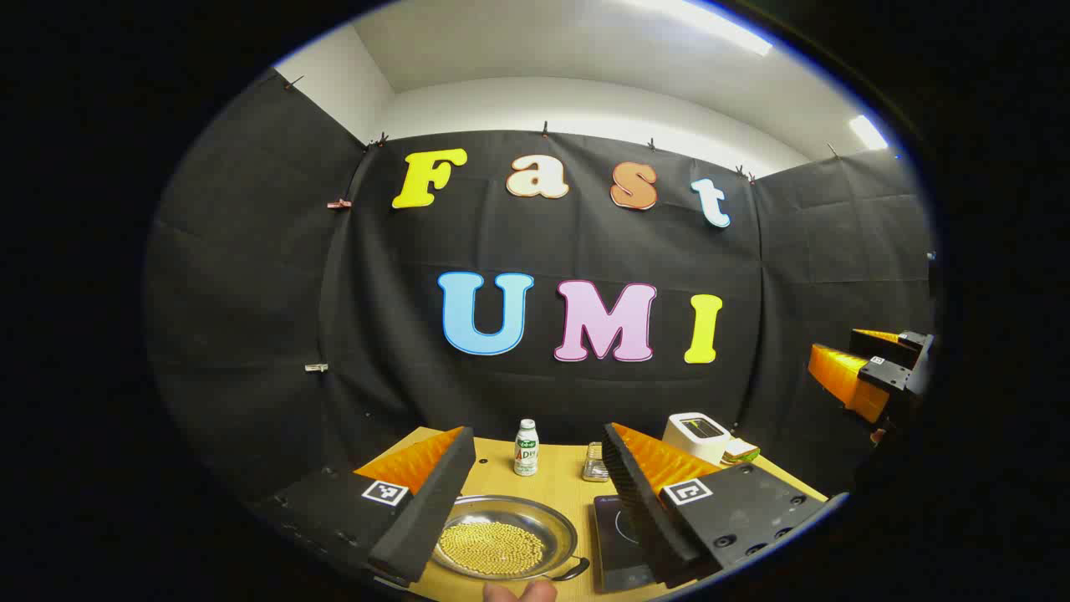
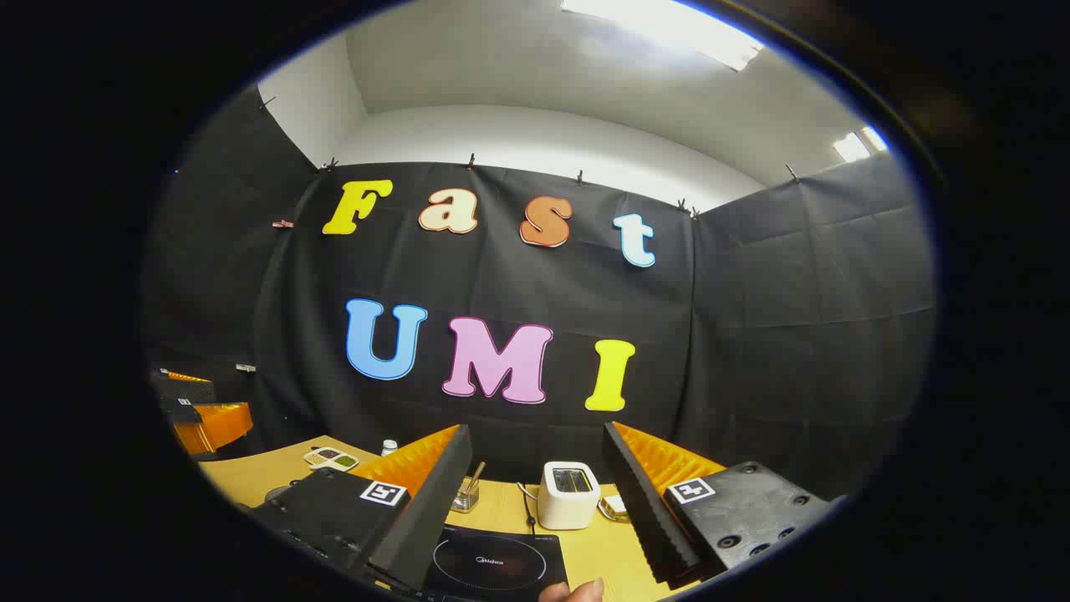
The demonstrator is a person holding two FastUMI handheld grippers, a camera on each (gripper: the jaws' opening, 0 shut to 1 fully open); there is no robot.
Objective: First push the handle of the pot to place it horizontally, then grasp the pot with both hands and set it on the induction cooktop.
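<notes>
Table (image 1: 560, 481) wooden: pot (image 1: 506, 545) beside cooktop (image 1: 623, 543); left gripper (image 1: 535, 502), right gripper (image 2: 535, 502) fingers wide.

Pot (image 1: 507, 542): shallow steel pan, upright on the wooden table, holding small golden beads (a loose heap); dark handle (image 1: 570, 571) at its near-right rim; induction cooktop (image 1: 619, 539): flat black slab, just right of it, bare.

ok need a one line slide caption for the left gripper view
Open left gripper poised above the bead-filled pot, induction cooktop alongside.
</notes>
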